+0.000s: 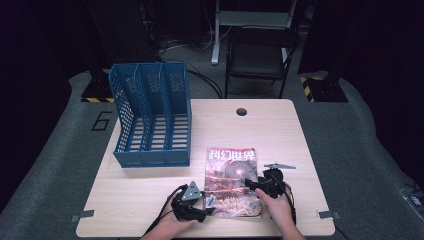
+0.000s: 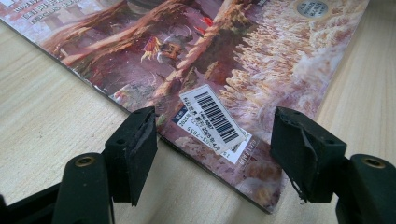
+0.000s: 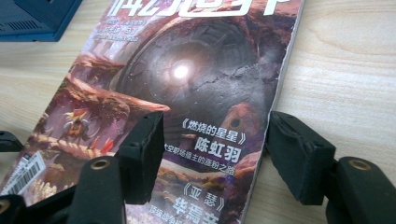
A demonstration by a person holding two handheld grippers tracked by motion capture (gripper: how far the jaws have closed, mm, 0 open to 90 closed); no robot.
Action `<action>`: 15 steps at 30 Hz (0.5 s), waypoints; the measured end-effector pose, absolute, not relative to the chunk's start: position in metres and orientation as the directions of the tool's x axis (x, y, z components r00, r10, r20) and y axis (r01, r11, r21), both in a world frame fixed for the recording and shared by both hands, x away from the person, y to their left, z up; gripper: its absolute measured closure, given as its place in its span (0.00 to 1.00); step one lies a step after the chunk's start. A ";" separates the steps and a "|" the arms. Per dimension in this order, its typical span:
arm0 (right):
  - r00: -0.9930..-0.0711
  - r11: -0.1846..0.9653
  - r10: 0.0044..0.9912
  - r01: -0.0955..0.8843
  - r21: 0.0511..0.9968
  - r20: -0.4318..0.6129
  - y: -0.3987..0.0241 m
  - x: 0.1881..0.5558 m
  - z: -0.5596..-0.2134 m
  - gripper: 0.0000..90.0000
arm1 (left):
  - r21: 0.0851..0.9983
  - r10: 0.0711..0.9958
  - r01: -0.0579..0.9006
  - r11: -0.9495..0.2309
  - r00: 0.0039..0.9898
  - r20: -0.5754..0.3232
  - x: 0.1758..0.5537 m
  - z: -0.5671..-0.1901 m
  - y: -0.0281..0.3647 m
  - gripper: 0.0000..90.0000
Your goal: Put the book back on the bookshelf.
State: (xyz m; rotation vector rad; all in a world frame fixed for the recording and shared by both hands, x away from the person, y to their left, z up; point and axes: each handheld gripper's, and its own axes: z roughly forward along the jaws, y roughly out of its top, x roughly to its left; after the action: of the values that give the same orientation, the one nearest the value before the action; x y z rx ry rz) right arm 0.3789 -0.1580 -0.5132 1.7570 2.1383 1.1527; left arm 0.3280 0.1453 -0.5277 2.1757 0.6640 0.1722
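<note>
Magazine (image 1: 231,182) flat on wooden table (image 1: 150,195), front-centre, cover up, title end pointing away from person, near edge close to table's front edge. Blue file rack (image 1: 152,115) w/ three slots standing well apart at rear left of table; small round hole (image 1: 241,111) in tabletop farther back.

Left gripper (image 1: 209,201) low at mag's near left corner, held in left hand (image 1: 175,225). In left gripper view (image 2: 215,140): jaws wide apart, straddling that corner (image 2: 266,196); barcode sticker (image 2: 215,122) lying between them on cover. One jaw over bare table just beside mag's edge, other over the mag's other edge. Pads not pressing on anything; contact w/ paper can't be told.

Right gripper (image 1: 250,185) over mag's right side, in right hand (image 1: 277,207). In right gripper view (image 3: 215,140): jaws also wide, one above cover art, other just outside mag's right edge (image 3: 275,93) over wood. Nothing clamped. Corner of blue rack (image 3: 32,18) visible top left there.

Both forearms coming in from bottom of high view.
</note>
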 end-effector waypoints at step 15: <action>-0.299 -0.111 0.813 0.762 0.638 0.499 -0.170 0.377 -0.501 0.45 | 0.759 0.516 0.401 -0.512 0.851 -0.102 0.328 -0.528 0.145 0.35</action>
State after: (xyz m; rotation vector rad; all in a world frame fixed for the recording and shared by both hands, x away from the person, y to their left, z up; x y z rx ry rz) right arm 0.3766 -0.1702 -0.5009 1.8250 2.0561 1.4012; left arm 0.3281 0.1452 -0.5277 2.1757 0.6638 0.1724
